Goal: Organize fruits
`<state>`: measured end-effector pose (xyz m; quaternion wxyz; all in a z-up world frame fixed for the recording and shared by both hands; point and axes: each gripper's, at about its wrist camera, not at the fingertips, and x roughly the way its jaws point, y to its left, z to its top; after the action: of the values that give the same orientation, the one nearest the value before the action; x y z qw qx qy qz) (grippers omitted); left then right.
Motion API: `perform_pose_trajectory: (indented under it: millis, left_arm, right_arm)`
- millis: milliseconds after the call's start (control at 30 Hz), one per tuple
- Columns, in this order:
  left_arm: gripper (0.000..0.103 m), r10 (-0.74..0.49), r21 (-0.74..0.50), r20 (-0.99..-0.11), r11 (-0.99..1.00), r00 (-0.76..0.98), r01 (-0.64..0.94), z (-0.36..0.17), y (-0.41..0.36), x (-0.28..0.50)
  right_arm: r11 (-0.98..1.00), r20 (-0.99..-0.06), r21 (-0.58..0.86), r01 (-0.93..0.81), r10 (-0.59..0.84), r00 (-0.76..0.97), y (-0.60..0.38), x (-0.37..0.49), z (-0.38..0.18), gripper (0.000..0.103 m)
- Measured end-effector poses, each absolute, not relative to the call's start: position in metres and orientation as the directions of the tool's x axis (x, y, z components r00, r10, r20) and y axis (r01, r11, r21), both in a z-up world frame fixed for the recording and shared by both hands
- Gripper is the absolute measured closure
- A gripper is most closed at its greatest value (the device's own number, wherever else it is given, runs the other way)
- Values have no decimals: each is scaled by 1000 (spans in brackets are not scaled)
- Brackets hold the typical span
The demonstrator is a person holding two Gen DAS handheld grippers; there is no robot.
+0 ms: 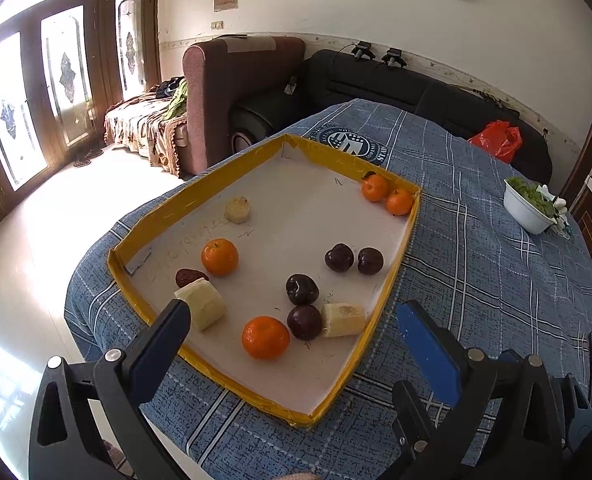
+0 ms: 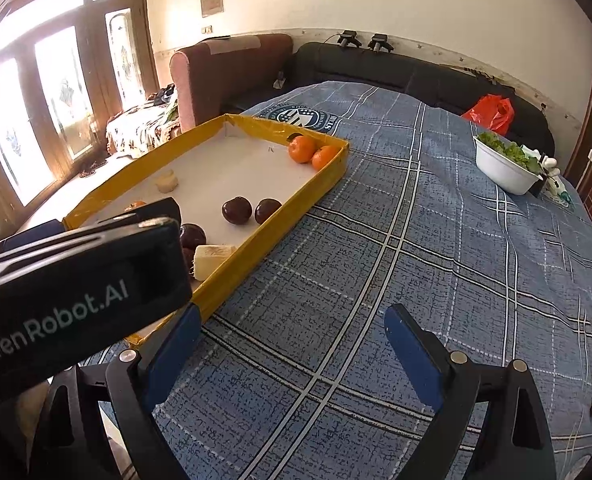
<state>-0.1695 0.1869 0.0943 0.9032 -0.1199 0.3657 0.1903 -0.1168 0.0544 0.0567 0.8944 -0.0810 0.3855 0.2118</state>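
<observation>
The left gripper point(image 1: 291, 320) hangs above the near end of the tray point(image 1: 392, 280), jaws wide apart and empty. The right gripper point(image 2: 291, 340) hovers over the bare blue checked cloth point(image 2: 376, 260) on the tabletop, at about 3 o'clock from the tray, jaws likewise spread with nothing between them.

In the left wrist view, the fruit lies loose on the white tray floor. Nearest, at 6 o'clock, sits an orange point(image 1: 265, 337), touching a dark plum point(image 1: 304, 322), which touches a pale cut chunk point(image 1: 342, 320). A second plum point(image 1: 302, 289) sits just behind. At 9 o'clock another pale chunk point(image 1: 200, 303) rests against a small reddish-brown fruit point(image 1: 188, 277), with an orange point(image 1: 219, 257) just beyond. Two plums point(image 1: 354, 259) sit side by side toward 3 o'clock. A third pale piece point(image 1: 237, 210) lies farther back, alone. Two oranges point(image 1: 387, 195) are tucked in the far corner at 1 o'clock.

Beyond the tray, at 2 o'clock, stands a white bowl of greens point(image 1: 526, 208).
</observation>
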Motion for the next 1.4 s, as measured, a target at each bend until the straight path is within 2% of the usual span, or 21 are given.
perform_pose_trajectory:
  millis: [1400]
  left_arm:
    - [0,238,-84,-722,902,649,-424,87,185,-164]
  right_arm:
    - [897,-735,27,-441,317,599,54,-114,51,7]
